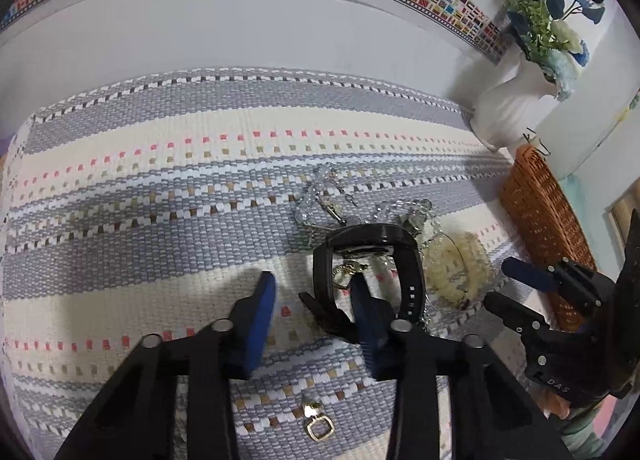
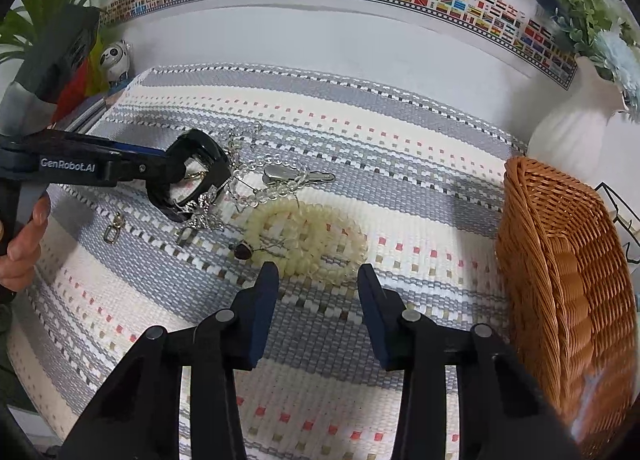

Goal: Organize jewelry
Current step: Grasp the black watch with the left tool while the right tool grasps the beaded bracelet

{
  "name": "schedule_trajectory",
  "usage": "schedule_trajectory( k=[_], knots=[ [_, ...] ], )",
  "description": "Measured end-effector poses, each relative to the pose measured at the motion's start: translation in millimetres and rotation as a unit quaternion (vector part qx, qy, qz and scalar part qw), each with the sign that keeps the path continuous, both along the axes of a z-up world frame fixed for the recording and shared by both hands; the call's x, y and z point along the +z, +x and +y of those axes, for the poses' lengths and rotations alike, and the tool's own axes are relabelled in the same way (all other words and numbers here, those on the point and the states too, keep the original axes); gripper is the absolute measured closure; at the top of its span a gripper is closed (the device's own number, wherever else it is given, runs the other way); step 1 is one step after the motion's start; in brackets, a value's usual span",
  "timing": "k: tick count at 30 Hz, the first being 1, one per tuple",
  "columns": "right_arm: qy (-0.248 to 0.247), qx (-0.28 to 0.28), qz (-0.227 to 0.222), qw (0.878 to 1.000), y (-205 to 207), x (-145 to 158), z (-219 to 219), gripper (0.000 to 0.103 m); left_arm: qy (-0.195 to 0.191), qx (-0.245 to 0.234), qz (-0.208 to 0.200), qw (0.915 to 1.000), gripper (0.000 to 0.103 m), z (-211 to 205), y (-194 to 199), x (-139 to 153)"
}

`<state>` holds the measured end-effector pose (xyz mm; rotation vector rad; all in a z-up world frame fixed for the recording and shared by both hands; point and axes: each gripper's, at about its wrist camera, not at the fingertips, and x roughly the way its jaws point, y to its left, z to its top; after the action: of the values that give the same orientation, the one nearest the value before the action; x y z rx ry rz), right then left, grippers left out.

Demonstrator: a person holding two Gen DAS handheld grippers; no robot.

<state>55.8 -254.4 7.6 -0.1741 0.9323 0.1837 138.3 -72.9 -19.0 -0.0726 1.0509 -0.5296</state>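
Note:
A black watch [image 1: 370,260] stands on edge on the striped mat, beside a pile of clear bead strands [image 1: 320,196], a silver chain and cream bead bracelets [image 1: 452,264]. My left gripper [image 1: 314,296] is open; its right finger [image 1: 366,308] reaches into the watch band's loop, its left finger stands apart on the mat. In the right wrist view the watch [image 2: 192,176] sits at the left gripper's tip. My right gripper [image 2: 316,280] is open and empty, just in front of the cream bracelets [image 2: 308,240]. A small gold clasp [image 1: 318,422] lies apart.
A wicker basket [image 2: 560,272] stands at the mat's right edge. A white vase [image 2: 576,116] with flowers stands behind it. A panda figure [image 2: 116,58] and a plant stand at the back left. A flag-bordered map covers the wall.

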Motion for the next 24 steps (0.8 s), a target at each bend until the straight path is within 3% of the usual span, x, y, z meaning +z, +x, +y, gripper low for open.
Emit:
schedule_trajectory(
  k=[2,10,16,20,24],
  knots=[
    [-0.003,0.004,0.003,1.0,3,-2,1,0.06,-0.015,-0.006,0.005,0.9999,0.078,1,0,0],
    [-0.021,0.019,0.0,1.0,8,-6,10,0.072,-0.026,-0.004,-0.005,0.9997,0.08,5,-1,2],
    [0.001,0.037,0.008,0.999,9,-2,8,0.072,-0.042,-0.002,-0.008,0.9991,0.08,15,-3,7],
    [-0.008,0.051,0.017,0.999,12,-4,12,0.072,-0.039,-0.003,-0.006,0.9992,0.08,16,-3,6],
    [0.004,0.055,0.019,0.998,16,-5,11,0.072,-0.039,0.0,0.014,0.9992,0.079,14,-1,-2]
  ],
)
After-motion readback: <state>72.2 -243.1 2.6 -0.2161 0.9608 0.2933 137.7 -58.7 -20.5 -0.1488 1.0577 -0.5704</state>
